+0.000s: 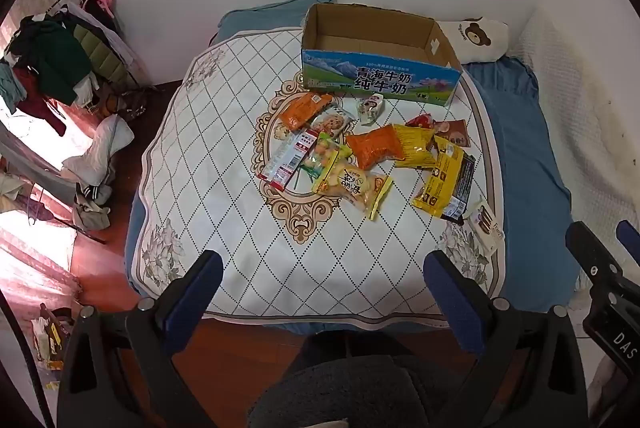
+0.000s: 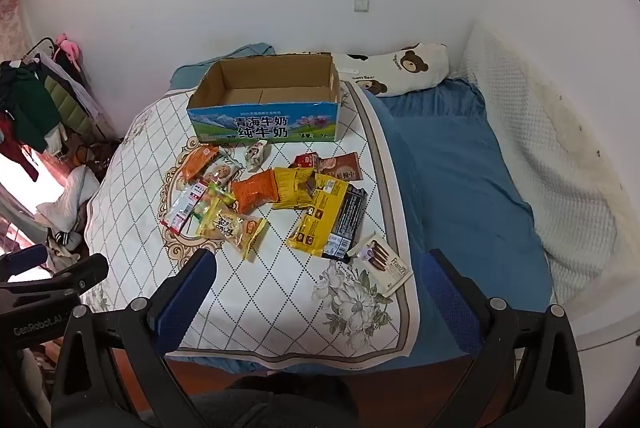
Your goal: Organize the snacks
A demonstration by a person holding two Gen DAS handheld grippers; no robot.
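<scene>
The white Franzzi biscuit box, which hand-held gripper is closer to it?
Right. The right hand-held gripper hovers just before the Franzzi box; the left hand-held gripper is off to the box's left.

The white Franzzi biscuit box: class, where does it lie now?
The white Franzzi biscuit box lies at the quilt's near right corner, just beyond the yellow-and-black packet.

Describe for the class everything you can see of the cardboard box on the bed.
The cardboard box is a low, open-topped carton, plain brown inside and apparently empty. Its front wall is printed with blue sky, mountains, green meadow and large Chinese lettering. It stands upright at the far end of the quilted mat, with the snacks lying loose in front of it. A bear-print pillow lies behind its right corner. Neither gripper touches it.
</scene>
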